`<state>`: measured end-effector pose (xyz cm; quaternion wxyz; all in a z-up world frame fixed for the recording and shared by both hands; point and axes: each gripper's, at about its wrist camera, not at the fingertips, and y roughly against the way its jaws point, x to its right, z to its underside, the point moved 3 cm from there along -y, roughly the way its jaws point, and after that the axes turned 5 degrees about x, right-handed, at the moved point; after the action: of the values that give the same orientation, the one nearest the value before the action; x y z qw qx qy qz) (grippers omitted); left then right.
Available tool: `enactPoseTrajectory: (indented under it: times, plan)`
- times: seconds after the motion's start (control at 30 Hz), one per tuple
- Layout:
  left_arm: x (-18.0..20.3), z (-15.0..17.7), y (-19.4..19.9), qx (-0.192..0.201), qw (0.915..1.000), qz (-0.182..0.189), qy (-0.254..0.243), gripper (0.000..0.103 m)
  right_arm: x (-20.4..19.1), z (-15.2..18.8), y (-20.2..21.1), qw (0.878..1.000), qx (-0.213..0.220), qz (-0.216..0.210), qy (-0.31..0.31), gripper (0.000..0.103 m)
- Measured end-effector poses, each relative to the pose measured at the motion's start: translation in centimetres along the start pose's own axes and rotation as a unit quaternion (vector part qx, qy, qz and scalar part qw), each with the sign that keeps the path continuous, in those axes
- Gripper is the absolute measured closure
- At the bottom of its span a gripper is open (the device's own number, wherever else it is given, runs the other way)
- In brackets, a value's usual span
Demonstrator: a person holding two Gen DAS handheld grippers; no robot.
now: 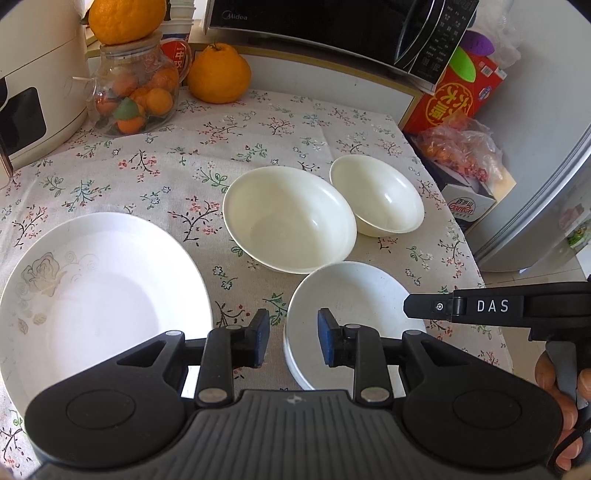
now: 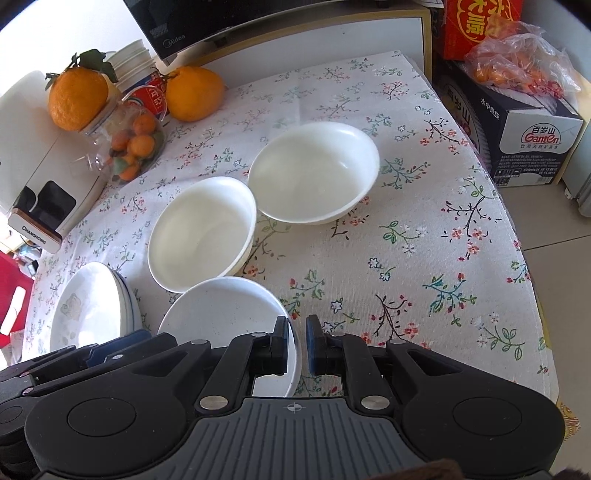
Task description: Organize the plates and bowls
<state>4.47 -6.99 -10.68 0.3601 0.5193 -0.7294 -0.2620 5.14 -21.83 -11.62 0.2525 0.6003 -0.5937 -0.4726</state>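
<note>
— Left wrist view: our left gripper (image 1: 291, 339) hangs with its jaws released, nothing between the pads, over the gap between the plate (image 1: 99, 295) and the near bowl (image 1: 351, 295).

— And the right gripper (image 2: 297, 345)?

— Right wrist view shows us its jaws clenched on the rim of that near bowl (image 2: 225, 310). Two more bowls, a middle bowl (image 2: 203, 229) and a far bowl (image 2: 314, 173), sit touching on the flowered bench (image 2: 406, 258).

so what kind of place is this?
Most likely a home kitchen or dining corner: a microwave on a shelf, a fridge beside the table, and bowls on a floral tablecloth.
</note>
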Motion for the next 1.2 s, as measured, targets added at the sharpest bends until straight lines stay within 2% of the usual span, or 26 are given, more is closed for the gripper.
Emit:
enactPoseTrajectory:
  times: [0.27,0.4,0.7,0.83,1.2]
  plan:
    - [-1.4,-2.6,1.0,0.039,0.999,-0.01,0.017,0.072,1.9,-1.8,0.7,0.997,0.026,-0.011,-0.074,0.091]
    - [-2.1,-3.9,0.9,0.053,0.9981,-0.023,0.022,0.069,2.2,-2.3,0.5,0.996,0.033,-0.008,-0.088,0.089]
    - [-2.4,-4.9,-0.6,0.037,0.9989,-0.021,0.017,0.064,1.0,-2.9,-0.7,0.995,0.029,-0.017,-0.096,0.087]
    - [-2.7,-5.3,-1.4,0.031,0.9992,-0.024,0.008,0.062,0.2,-3.3,-1.4,0.994,0.028,-0.028,-0.104,0.08]
    - [-4.4,-6.6,-3.4,0.019,0.9994,-0.023,0.014,0.06,-1.2,-4.3,-3.8,0.994,0.014,-0.031,-0.108,0.08]
